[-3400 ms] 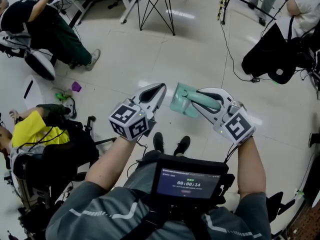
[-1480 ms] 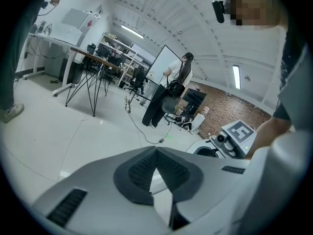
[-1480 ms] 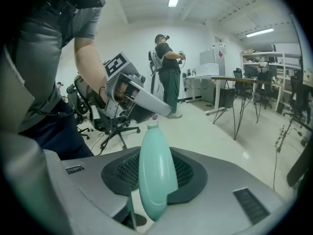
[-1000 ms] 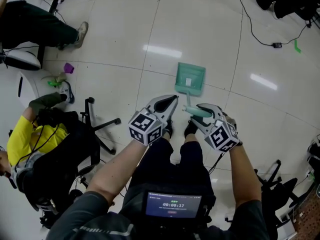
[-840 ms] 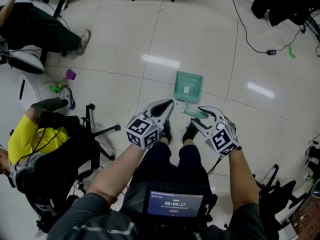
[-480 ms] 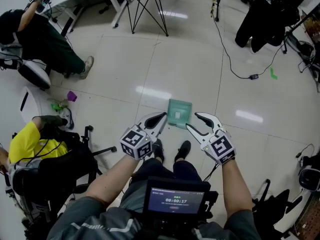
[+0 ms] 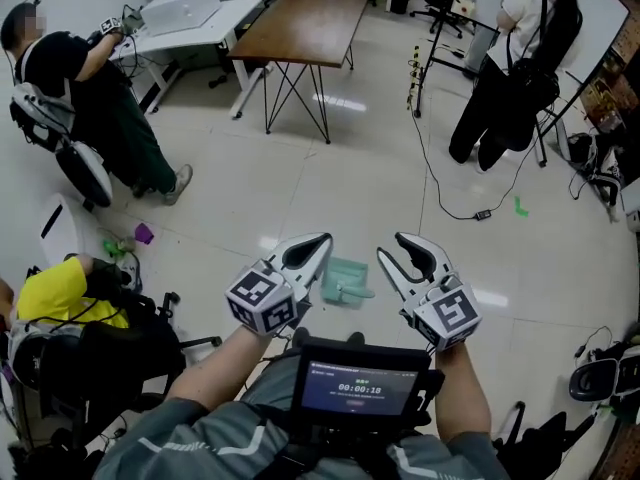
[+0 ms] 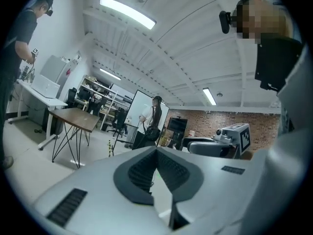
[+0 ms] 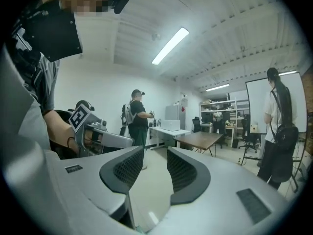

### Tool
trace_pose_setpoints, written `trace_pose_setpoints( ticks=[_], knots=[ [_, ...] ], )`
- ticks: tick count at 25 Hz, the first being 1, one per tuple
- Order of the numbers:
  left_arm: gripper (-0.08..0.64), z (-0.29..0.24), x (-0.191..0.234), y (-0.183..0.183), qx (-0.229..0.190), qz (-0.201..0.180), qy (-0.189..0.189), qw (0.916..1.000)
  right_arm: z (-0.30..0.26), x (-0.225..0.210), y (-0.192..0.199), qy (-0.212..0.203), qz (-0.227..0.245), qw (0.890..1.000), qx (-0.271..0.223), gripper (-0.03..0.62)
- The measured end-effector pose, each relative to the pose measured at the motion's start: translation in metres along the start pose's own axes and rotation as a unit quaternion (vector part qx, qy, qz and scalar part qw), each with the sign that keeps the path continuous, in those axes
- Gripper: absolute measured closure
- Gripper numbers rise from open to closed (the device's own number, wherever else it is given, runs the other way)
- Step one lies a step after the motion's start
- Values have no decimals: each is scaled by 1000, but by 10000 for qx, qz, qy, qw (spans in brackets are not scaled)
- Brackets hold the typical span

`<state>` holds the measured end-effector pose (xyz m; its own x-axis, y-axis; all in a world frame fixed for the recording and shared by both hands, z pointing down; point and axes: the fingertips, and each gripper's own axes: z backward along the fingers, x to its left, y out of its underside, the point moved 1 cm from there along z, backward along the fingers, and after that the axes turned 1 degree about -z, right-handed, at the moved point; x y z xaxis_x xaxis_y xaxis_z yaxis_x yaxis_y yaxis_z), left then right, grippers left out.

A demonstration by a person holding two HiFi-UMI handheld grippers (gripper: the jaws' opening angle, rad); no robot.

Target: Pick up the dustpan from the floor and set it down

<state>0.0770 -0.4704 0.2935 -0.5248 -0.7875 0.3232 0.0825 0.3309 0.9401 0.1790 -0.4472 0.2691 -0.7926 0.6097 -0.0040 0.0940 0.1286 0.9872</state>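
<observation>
The pale green dustpan (image 7: 346, 279) lies flat on the white floor, far below and between my two grippers, touched by neither. My left gripper (image 7: 322, 240) is held up at chest height, left of the dustpan in the head view. In the left gripper view its jaws (image 8: 156, 152) meet at the tips with nothing in them. My right gripper (image 7: 390, 246) is held up on the other side. Its jaws (image 9: 155, 153) stand apart with nothing between them, and they have just been closing somewhat.
A screen (image 7: 364, 378) sits on my chest. A wooden table (image 7: 305, 18) and a white desk (image 7: 185, 13) stand far ahead. People are around: one at the left (image 7: 90, 88), one in yellow (image 7: 60, 293), one at the right (image 7: 505, 63). A cable (image 7: 440, 183) trails on the floor.
The right gripper has let go of the dustpan's handle, and the dustpan now lies on the floor. Both grippers have risen high above it, and the head view has tilted up.
</observation>
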Motion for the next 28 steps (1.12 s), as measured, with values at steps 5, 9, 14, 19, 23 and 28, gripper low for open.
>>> trace_pose_setpoints(
  ticks=[5, 9, 14, 19, 23, 28],
  knots=[
    [543, 23, -20, -29, -266, -158, 22, 9995, 19, 14, -30, 216, 146, 9993, -271, 433],
    [543, 39, -34, -48, -438, -166, 80, 9989, 30, 21, -44, 493, 238, 9977, -403, 519],
    [543, 51, -32, -36, -226, -269, 243, 9991, 29, 41, -46, 443, 185, 9982, -362, 569],
    [543, 43, -39, -39, -232, -240, 329, 9989, 35, 35, -49, 439, 271, 9981, -350, 569],
    [543, 44, -35, -39, -145, -230, 223, 9994, 36, 33, -51, 421, 228, 9982, -352, 569],
    [543, 43, -36, -44, -193, -265, 27, 9995, 39, 30, -50, 241, 322, 9988, -288, 569]
  ],
)
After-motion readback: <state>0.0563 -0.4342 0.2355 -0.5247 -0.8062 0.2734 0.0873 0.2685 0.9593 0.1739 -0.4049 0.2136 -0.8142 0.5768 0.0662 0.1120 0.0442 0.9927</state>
